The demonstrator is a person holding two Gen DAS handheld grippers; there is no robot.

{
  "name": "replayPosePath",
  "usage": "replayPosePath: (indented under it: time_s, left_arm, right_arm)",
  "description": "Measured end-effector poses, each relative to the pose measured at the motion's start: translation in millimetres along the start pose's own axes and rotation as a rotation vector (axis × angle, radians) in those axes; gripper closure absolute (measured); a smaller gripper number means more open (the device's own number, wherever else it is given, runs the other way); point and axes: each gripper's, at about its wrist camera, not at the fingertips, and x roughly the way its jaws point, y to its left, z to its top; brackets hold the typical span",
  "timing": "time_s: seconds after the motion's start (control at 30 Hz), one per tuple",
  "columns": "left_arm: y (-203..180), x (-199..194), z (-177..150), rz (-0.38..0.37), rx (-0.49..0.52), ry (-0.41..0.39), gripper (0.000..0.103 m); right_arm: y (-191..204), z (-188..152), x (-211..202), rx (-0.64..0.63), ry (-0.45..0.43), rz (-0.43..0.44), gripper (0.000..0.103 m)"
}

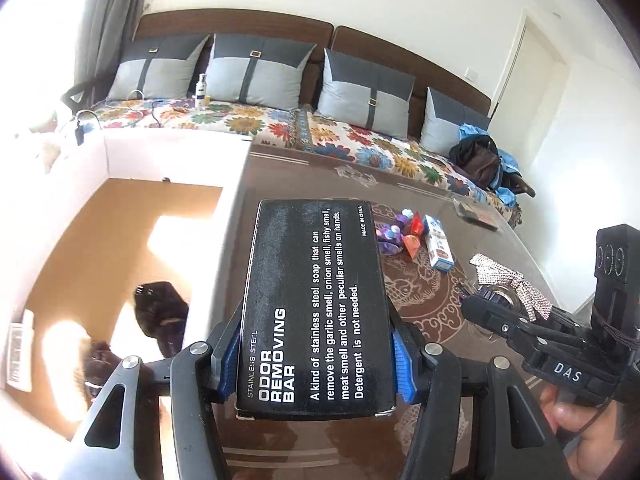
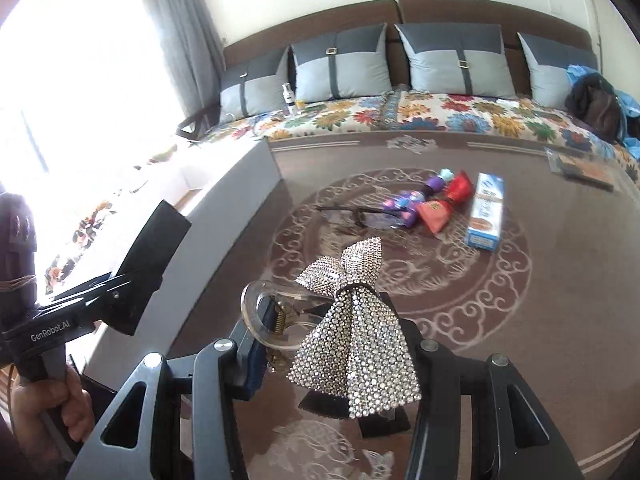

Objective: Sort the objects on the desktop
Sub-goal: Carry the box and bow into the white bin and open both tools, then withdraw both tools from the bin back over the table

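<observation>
My left gripper is shut on a black "Odor Removing Bar" box, held above the table edge beside a white storage box. In the right wrist view the black box sits at the left, over the white box's wall. My right gripper is shut on a rhinestone bow hair clip with a clear plastic clamp. The bow also shows at the right of the left wrist view. On the table lie purple and red pouches, a blue-white carton and dark-framed glasses.
The brown patterned table runs to a sofa with a floral cover and grey cushions. A flat packet lies at the table's far right. The white box has a brown floor holding dark items.
</observation>
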Motion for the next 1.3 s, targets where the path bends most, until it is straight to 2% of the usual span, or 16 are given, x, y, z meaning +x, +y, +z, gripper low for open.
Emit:
replayPosePath:
  time_s: [0.1,0.23,0.33,0.43,0.47,0.5,0.53,0.57,0.63,0.7,0.83,0.93,1.03,1.17,1.23,1.3]
  left_arm:
    - [58,-20,11,0.114,-0.026,0.0,0.045]
    - [139,-29,5,0.231,-0.143,0.057,0.045]
    - [179,-24,-9,0.287,-0.198,0.115,0.045]
    - [200,-15,-23,0.324,-0.246,0.189,0.044]
    - [204,-14,-27,0.33,-0.257,0.201,0.044]
    - [206,-14,-30,0.325,-0.268,0.203,0.043]
    - [208,-16,-32,0.32,-0.279,0.198,0.038]
    - [209,-21,-35,0.32,-0.287,0.187,0.03]
    - [207,-32,-37,0.329,-0.285,0.154,0.025]
    - [199,-38,-34,0.326,-0.275,0.133,0.025]
    - [152,-46,-24,0.268,-0.209,0.081,0.025]
    - [96,-45,-23,0.184,-0.125,0.056,0.025]
    - [32,-34,-30,0.076,-0.04,0.061,0.023]
    - [-50,5,-54,-0.043,0.05,0.126,0.008]
    - [-81,39,-73,-0.06,0.088,0.19,0.008]
    - [-102,75,-93,-0.035,0.108,0.255,0.008]
  right_arm:
    - [79,24,11,-0.075,-0.008,0.151,0.054]
    - [179,35,40,-0.185,0.025,0.313,0.054]
    - [235,31,74,-0.282,0.093,0.328,0.054]
    - [261,20,115,-0.314,0.2,0.309,0.052]
    - [264,17,126,-0.317,0.231,0.295,0.048]
    - [265,14,137,-0.316,0.261,0.285,0.038]
    - [263,11,143,-0.313,0.28,0.274,0.028]
    - [261,10,145,-0.304,0.286,0.273,0.027]
    - [250,10,138,-0.272,0.261,0.302,0.025]
    - [233,14,121,-0.246,0.209,0.309,0.019]
    - [183,18,78,-0.197,0.064,0.26,0.005]
    - [125,-3,61,-0.175,0.021,0.142,0.002]
    - [50,-36,60,-0.159,0.07,-0.043,0.002]
    - [-51,-75,44,-0.072,0.119,-0.22,0.002]
    - [-94,-89,25,-0.029,0.104,-0.289,0.002]
    - [-127,-97,13,0.019,0.1,-0.339,0.002]
